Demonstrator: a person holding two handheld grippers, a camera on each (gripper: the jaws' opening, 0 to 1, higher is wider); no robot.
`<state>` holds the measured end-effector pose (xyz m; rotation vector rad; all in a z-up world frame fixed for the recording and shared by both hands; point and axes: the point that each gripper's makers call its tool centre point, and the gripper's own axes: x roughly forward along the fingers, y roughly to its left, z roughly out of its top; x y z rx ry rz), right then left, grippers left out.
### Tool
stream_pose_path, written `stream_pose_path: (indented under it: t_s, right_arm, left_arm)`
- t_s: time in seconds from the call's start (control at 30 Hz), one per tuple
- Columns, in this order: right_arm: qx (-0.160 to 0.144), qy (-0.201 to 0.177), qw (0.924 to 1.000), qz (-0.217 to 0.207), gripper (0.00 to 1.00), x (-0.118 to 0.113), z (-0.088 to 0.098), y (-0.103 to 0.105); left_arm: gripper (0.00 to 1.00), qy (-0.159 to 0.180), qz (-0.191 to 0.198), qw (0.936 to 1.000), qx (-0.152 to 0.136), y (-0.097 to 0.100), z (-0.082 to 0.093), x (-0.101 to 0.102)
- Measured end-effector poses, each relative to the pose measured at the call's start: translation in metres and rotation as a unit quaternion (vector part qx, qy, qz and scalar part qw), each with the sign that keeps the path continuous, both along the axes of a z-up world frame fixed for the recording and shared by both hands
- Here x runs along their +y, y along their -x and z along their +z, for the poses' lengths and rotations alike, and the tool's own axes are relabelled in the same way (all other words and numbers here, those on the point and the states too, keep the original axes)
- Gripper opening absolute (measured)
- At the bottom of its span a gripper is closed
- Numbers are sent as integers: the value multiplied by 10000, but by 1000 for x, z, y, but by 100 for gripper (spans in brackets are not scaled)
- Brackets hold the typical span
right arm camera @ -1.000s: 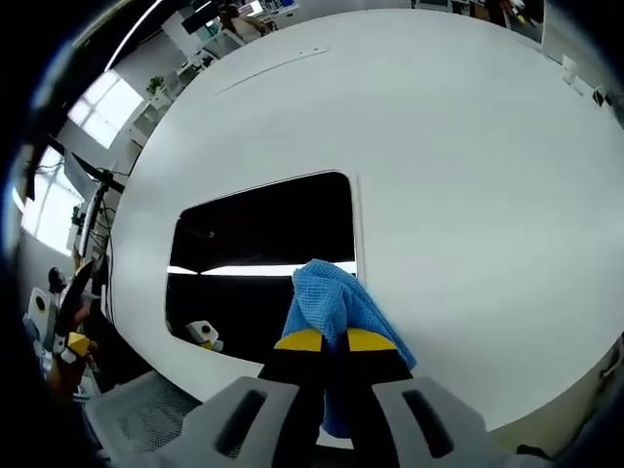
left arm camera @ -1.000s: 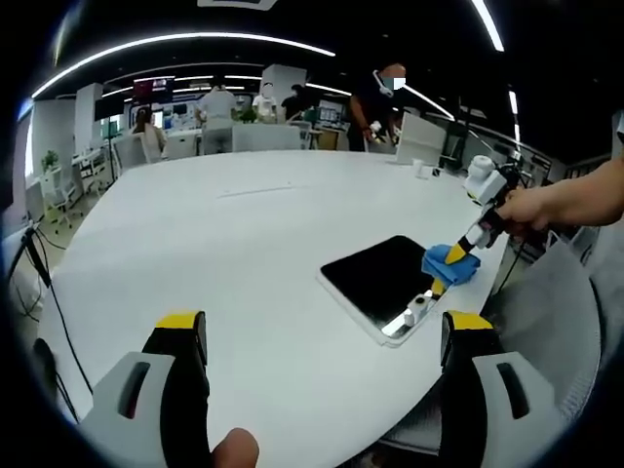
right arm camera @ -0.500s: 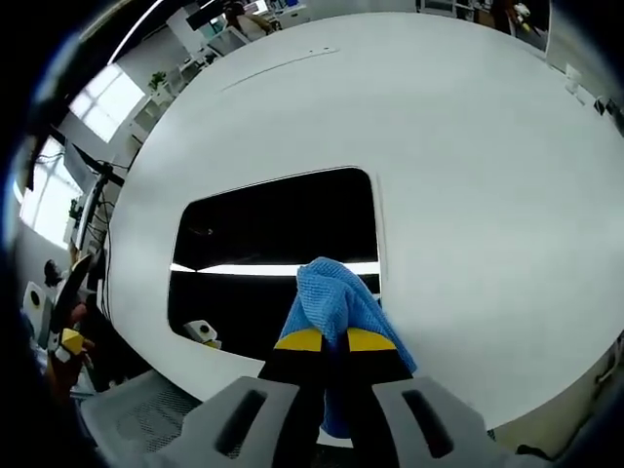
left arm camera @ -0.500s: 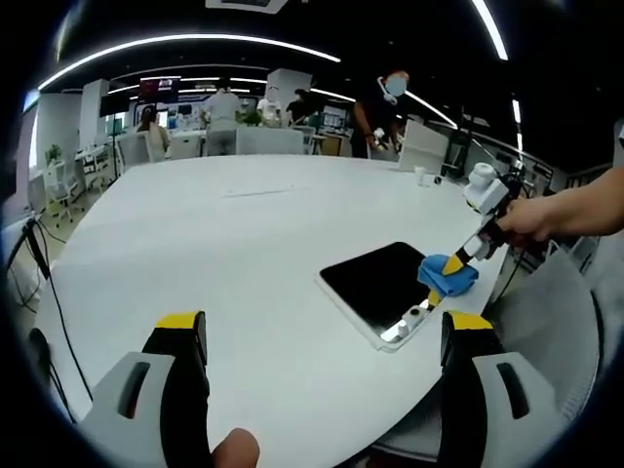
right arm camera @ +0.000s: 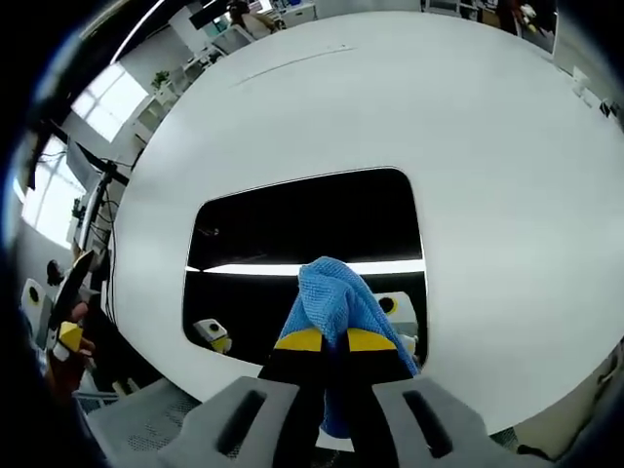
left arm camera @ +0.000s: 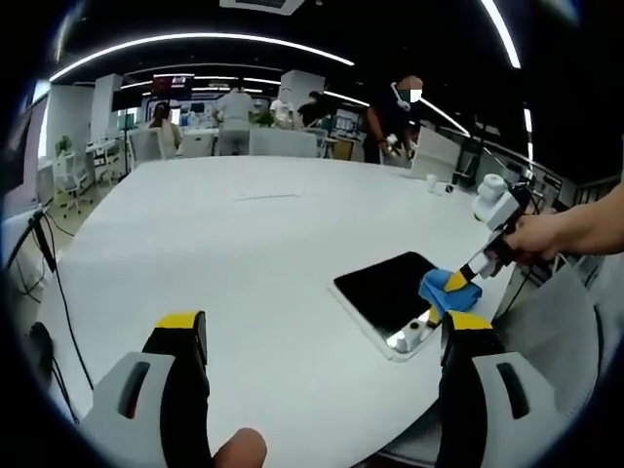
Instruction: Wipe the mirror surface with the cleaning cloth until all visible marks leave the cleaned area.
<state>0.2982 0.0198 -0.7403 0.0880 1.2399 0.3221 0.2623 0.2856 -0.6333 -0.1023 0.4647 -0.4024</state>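
Since a second ago, the right tongs (right arm camera: 326, 340), clenched on the blue cleaning cloth (right arm camera: 334, 296), have slid inward across the dark mirror (right arm camera: 302, 224). Left tongs (left arm camera: 322, 331) hover released, well apart. Pressing near the mirror's edge could shove it off the white surface (left arm camera: 224, 244). People stand in the office behind.

One mirror (right arm camera: 302, 234) lies on one white table (left arm camera: 244, 244), and one blue cleaning cloth (right arm camera: 336, 302) sits on it. Two grippers: the right gripper (right arm camera: 327, 341) with the cloth, the left gripper (left arm camera: 317, 331) over the table. Roughly five people stand in the background of the left gripper view (blurred, so the count is loose)
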Motion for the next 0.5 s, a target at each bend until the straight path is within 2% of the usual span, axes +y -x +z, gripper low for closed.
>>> stream_pose_path:
  t_s: [0.2,0.5]
  right_arm:
    - [19,-26,10000,39,0,10,0,0]
    - [39,-38,9998,194,0,30,1,3]
  left_arm:
    - [99,-132,-290,9995,-40,7,-3,-10]
    - [99,-195,-368,9991,31,10,-6,-4]
